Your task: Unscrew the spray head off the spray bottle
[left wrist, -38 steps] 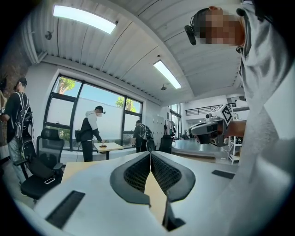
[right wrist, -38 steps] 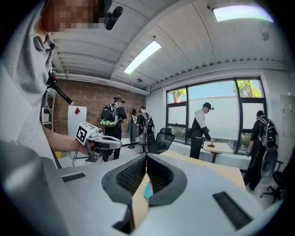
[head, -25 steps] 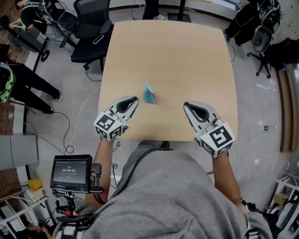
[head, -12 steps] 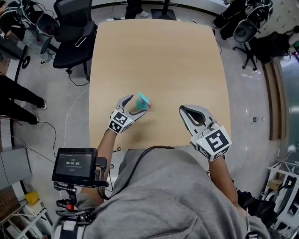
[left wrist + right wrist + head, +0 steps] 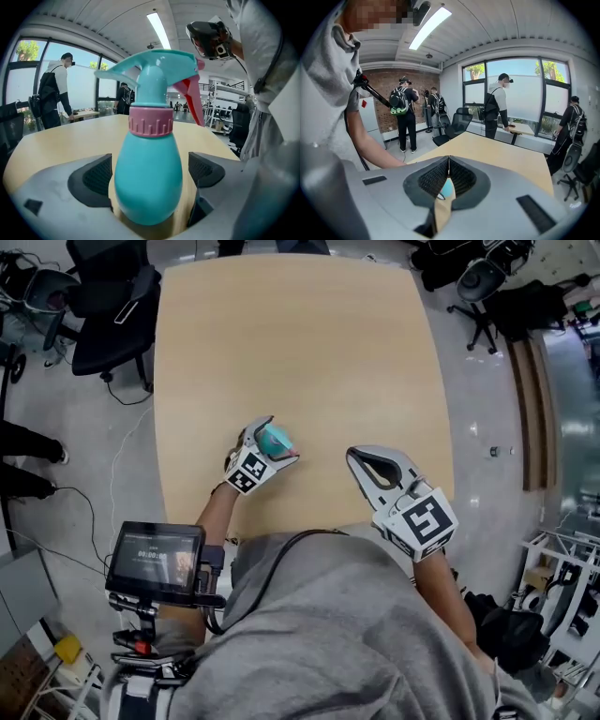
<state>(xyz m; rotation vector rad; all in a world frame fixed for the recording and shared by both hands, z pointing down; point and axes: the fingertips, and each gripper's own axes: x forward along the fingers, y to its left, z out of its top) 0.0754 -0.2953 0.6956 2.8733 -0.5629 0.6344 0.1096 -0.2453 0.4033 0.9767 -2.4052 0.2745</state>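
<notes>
Left gripper [image 5: 279,439] tilted down, jaws just opening wide, spray bottle [image 5: 149,183] upright between them untouched, nozzle toward the left jaw, right gripper [image 5: 354,456] jaws closed, empty

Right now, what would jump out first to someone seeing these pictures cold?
The teal spray bottle, with pink collar and red trigger, stands upright on the near half of the table. The left gripper has just been opening its jaws wide; they flank the bottle's body without pressing it. The right gripper hangs shut and empty off to the right.
</notes>
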